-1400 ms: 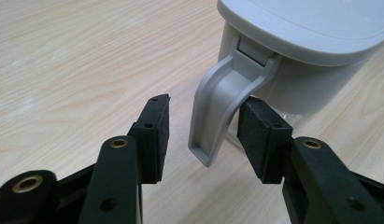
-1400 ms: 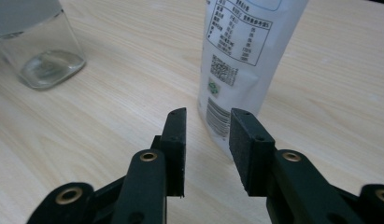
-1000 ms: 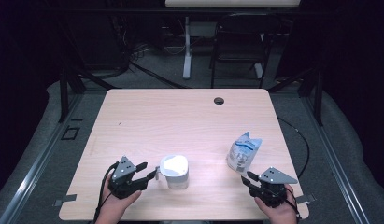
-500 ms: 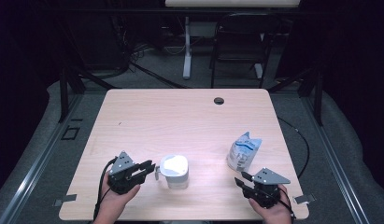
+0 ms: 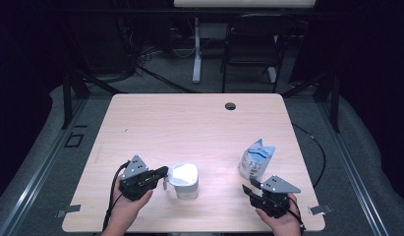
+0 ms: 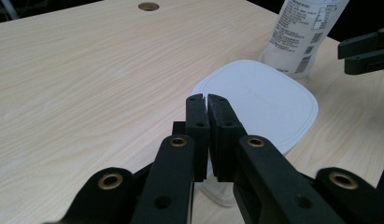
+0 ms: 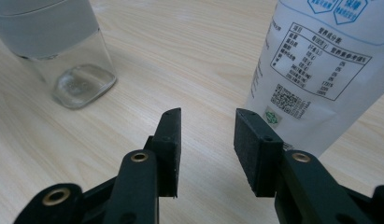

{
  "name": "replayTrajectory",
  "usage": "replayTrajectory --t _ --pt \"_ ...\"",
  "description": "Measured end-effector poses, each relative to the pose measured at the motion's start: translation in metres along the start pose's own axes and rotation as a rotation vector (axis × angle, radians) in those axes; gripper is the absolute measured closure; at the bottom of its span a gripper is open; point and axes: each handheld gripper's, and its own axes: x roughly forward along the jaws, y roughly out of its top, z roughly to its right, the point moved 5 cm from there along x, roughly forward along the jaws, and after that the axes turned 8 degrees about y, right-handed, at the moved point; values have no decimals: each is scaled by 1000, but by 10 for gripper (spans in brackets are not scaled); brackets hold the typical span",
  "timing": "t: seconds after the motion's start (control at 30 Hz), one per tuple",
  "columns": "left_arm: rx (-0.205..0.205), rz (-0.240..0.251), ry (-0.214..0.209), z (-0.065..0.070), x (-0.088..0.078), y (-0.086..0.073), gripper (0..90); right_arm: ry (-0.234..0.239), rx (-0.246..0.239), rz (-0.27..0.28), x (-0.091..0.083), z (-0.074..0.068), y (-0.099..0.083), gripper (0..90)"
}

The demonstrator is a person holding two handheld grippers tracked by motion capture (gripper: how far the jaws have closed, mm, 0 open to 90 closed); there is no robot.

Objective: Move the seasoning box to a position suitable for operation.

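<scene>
Grippers low over near bench [image 5: 189, 123] edge: left gripper [image 6: 208, 100] just closed, jaws together at lidded tub [image 5: 184, 179] rim, nothing clearly pinched; right gripper [image 7: 206, 121] just widening, empty, beside pouch [image 5: 256, 158]. Risk: thin pinch slipping, tub tipping.

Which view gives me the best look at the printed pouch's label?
The right gripper view: the pouch stands close, its label table and code legible. The left gripper view shows its lower part far off behind the white lid; the high view shows it small.
</scene>
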Motion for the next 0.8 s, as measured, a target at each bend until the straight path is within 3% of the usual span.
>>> replayTrajectory --t 0.1,0.3,0.5,0.6,0.63,0.67,0.7,0.8 --pt "5 -2 2 1 0 1 865 -11 9 5 3 0 -2 574" --pt "-4 5 -1 1 2 3 845 12 31 11 5 0 -2 527" --pt "1 2 -1 3 4 4 842 31 2 -2 5 -6 0 465" --pt "10 -2 -5 5 5 4 843 38 -13 -24 6 -7 -1 503" --pt "22 -11 -1 7 6 4 845 34 -13 -43 5 -7 -1 595" --pt "22 -11 -1 7 6 4 846 34 -13 -43 5 -7 -1 595" --pt "24 -12 1 8 7 3 846 37 -11 -41 4 -7 -1 663" --pt "35 -16 3 8 8 3 848 60 -1 -20 0 -8 3 741"
